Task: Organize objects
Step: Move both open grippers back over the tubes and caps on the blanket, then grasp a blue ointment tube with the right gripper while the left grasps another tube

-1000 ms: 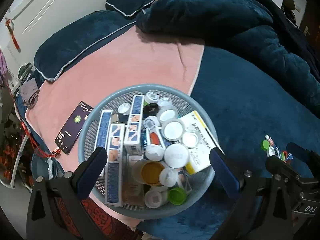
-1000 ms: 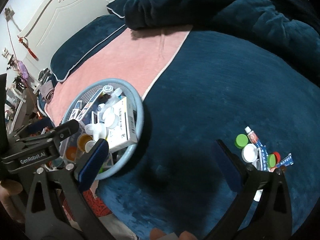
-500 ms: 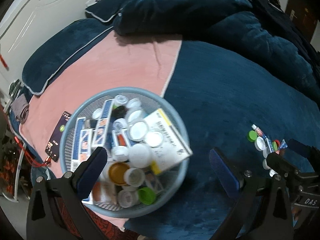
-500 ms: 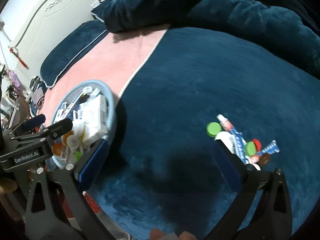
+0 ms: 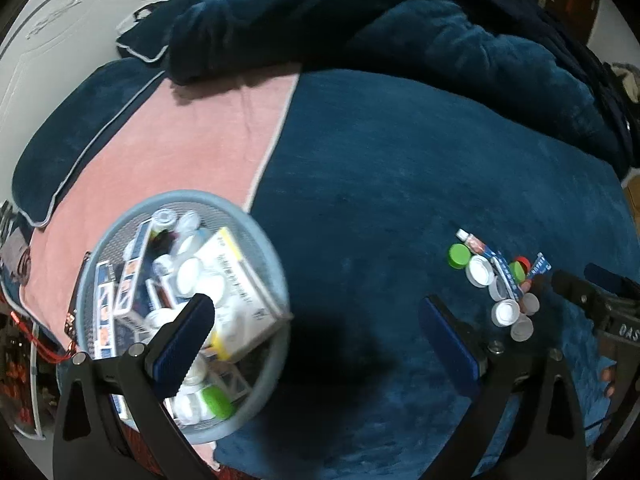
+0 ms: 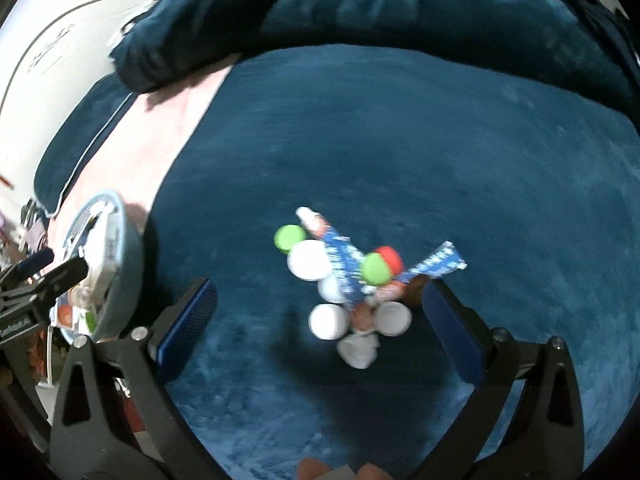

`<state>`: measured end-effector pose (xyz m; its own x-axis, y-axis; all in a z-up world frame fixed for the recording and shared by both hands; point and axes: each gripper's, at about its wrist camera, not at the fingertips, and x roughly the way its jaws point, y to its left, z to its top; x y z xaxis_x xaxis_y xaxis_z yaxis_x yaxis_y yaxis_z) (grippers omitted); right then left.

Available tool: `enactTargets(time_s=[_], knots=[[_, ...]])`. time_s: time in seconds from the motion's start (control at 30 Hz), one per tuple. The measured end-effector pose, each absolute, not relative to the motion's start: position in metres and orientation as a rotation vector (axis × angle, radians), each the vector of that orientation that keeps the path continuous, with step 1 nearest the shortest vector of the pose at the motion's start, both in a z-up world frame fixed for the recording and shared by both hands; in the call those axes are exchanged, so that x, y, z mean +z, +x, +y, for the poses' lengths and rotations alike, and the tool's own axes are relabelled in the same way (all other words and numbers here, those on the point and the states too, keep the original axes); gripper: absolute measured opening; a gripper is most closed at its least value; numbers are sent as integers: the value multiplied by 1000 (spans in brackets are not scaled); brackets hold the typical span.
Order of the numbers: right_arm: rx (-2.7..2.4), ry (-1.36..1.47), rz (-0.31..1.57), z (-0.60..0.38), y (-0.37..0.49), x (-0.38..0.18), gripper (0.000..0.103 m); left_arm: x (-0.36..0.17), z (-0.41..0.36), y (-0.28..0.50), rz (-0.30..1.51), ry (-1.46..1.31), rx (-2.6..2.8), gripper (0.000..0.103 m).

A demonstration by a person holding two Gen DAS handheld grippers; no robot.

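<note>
A round grey-blue mesh basket (image 5: 264, 240) sits at the bed's near left, packed with boxes, white-capped bottles and a large white box (image 5: 236, 288); it also shows in the right wrist view (image 6: 128, 240). A pile of small items (image 6: 344, 280) lies on the dark blue blanket: green, red and white caps, a blue tube (image 6: 340, 256) and a blue sachet (image 6: 440, 262). It also shows in the left wrist view (image 5: 496, 280). My left gripper (image 5: 320, 332) is open and empty, right of the basket. My right gripper (image 6: 320, 320) is open and empty, above the pile.
A pink towel (image 5: 180, 144) lies under the basket's far side. Dark blue pillows (image 5: 52, 148) and a bunched duvet (image 5: 400, 28) fill the back. A white headboard (image 5: 60, 20) stands at the far left. The bed's edge runs along the near left.
Both grippers have swung right. The basket has slid to the left of both views and the pile of caps and tubes has come between the right gripper's fingers.
</note>
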<state>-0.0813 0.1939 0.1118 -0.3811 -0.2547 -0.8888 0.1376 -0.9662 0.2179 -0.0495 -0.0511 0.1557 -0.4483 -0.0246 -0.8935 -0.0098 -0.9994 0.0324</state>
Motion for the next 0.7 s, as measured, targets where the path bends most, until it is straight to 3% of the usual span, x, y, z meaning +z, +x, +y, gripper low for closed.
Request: enactTargets(time_s=[0.33, 0.37, 0.43, 0.5, 0.7], knots=[[-2329, 1723, -196, 219, -102, 65, 100, 145, -10, -68, -91, 1705, -2712, 102], [-2314, 1730, -208, 218, -104, 61, 97, 144, -9, -70, -92, 1708, -2713, 102], [-2270, 1744, -242, 215, -109, 54, 73, 141, -7, -74, -95, 1717, -2711, 102], [-2234, 1760, -263, 211, -113, 47, 63, 137, -6, -78, -100, 1726, -2701, 102], [-2212, 1824, -234, 198, -122, 24, 50, 125, -4, -85, -100, 1774, -2663, 102]])
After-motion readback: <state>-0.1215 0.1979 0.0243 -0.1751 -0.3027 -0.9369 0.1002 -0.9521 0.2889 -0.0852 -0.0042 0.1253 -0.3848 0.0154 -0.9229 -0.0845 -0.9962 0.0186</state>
